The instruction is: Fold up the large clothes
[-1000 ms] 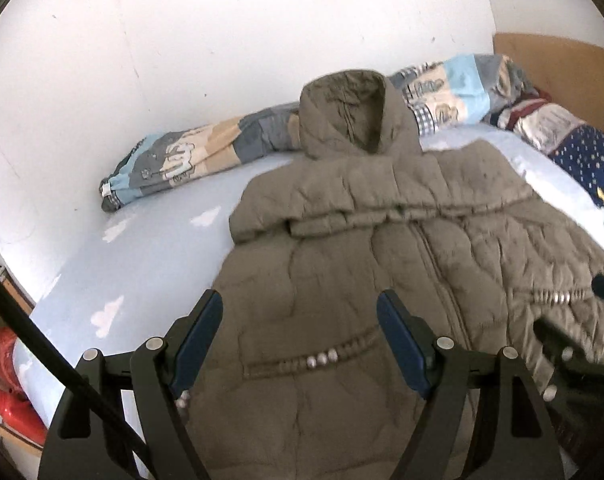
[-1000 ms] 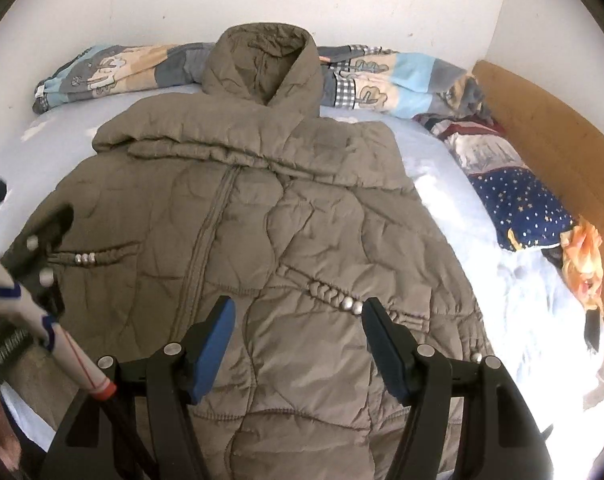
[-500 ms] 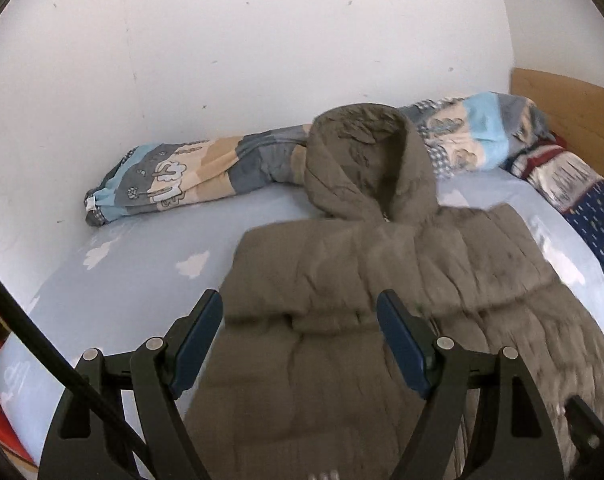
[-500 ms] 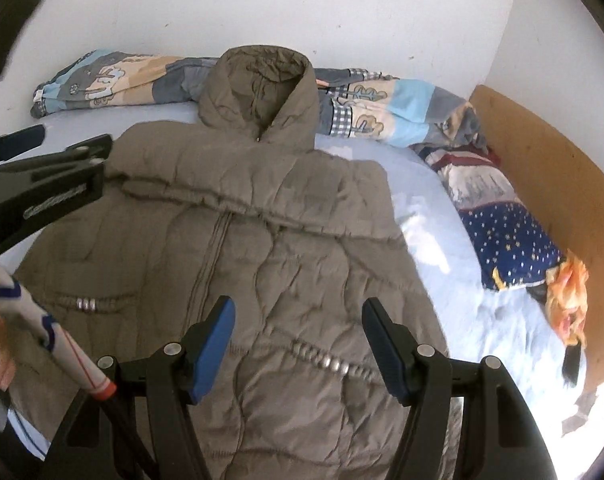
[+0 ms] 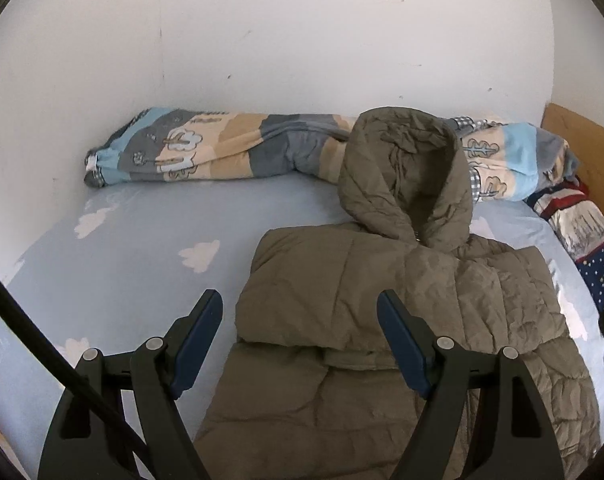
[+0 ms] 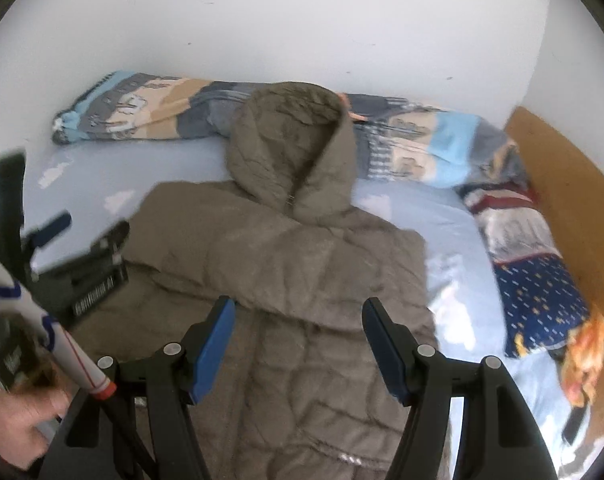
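Left wrist view: the left tool [image 5: 300, 338] has its two blue-padded fingers spread wide, holding nothing, hovering above the near left part of a brown quilted hooded coat [image 5: 402, 320]. The coat lies flat on a bed [image 5: 114, 280] with a pale blue sheet printed with white clouds; its sleeves appear folded across the chest. Farther off, the hood [image 5: 406, 176] rests against a rolled patterned blanket [image 5: 206, 152] lying along a white wall [image 5: 282, 32].

Right wrist view: the right tool [image 6: 298, 342] is likewise wide open and empty, above the coat's middle. At the left edge the left tool [image 6: 84, 240] appears, blurred, over the coat's edge; white lettering on its black body is unreadable. Beyond, to the right, lie a dark blue patterned pillow [image 6: 538, 296] and a wooden headboard [image 6: 574, 208].
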Demonstrator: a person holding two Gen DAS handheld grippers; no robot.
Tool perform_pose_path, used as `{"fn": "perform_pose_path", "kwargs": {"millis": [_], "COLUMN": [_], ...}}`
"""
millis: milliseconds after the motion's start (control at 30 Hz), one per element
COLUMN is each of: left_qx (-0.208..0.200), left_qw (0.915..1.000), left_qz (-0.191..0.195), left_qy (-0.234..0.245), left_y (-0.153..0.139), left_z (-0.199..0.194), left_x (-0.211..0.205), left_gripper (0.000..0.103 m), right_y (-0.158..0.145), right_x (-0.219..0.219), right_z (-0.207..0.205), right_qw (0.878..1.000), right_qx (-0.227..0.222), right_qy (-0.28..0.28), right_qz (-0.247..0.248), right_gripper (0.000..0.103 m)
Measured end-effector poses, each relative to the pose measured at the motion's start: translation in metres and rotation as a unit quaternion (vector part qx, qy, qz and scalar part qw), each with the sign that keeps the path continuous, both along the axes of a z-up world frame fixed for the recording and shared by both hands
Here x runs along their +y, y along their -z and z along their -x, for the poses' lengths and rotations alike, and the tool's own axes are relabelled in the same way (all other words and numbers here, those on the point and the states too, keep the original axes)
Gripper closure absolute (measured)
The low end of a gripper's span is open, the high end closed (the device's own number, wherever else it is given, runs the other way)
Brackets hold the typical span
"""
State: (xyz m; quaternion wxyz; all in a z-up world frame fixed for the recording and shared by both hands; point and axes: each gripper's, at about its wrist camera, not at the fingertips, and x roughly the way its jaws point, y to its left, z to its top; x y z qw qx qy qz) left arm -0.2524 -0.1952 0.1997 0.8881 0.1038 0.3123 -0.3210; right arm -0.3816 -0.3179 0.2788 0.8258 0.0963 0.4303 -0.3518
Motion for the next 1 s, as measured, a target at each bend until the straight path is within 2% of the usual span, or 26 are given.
{"fn": "perform_pose_path", "kwargs": {"millis": [133, 200, 300, 467, 533, 633, 733, 833, 900, 1000], "left_qx": [0.031, 0.031, 0.056, 0.089, 0.099, 0.11, 0.109, 0.113, 0.119, 0.121], "left_qw": [0.999, 0.9988, 0.9972, 0.9941, 0.9927, 0.99, 0.9896, 0.9888, 0.9885, 0.9893], "left_qz": [-0.013, -0.026, -0.03, -0.017, -0.015, -0.04, -0.046, -0.056, -0.053, -0.027], "left_qy": [0.028, 0.027, 0.041, 0.06, 0.066, 0.078, 0.083, 0.079, 0.077, 0.078], "left_y": [0.005, 0.009, 0.014, 0.018, 0.024, 0.036, 0.045, 0.053, 0.052, 0.046], "left_z": [-0.031, -0.045, -0.065, -0.08, -0.081, -0.085, -0.091, -0.106, -0.119, -0.135], "left_x": [-0.016, -0.026, -0.044, -0.062, -0.068, -0.082, -0.09, -0.103, -0.113, -0.127], "left_gripper": [0.024, 0.024, 0.024, 0.024, 0.024, 0.024, 0.024, 0.024, 0.024, 0.024], "right_y": [-0.016, -0.021, -0.029, -0.023, -0.016, 0.001, 0.017, 0.033, 0.043, 0.058], "right_x": [-0.024, -0.036, -0.065, -0.142, -0.176, -0.234, -0.278, -0.313, -0.33, -0.348], "right_z": [-0.028, -0.036, -0.049, -0.081, -0.096, -0.131, -0.161, -0.187, -0.201, -0.217], "right_qw": [0.999, 0.998, 0.997, 0.996, 0.996, 0.994, 0.993, 0.993, 0.994, 0.995], "right_qx": [-0.019, -0.027, -0.038, -0.045, -0.048, -0.046, -0.044, -0.033, -0.026, -0.006], "right_qy": [-0.026, -0.031, -0.028, 0.002, 0.018, 0.047, 0.069, 0.09, 0.095, 0.101], "right_qz": [-0.038, -0.047, -0.055, -0.077, -0.076, -0.086, -0.082, -0.062, -0.046, -0.019], "right_gripper": [0.032, 0.032, 0.03, 0.028, 0.028, 0.028, 0.028, 0.028, 0.028, 0.029]}}
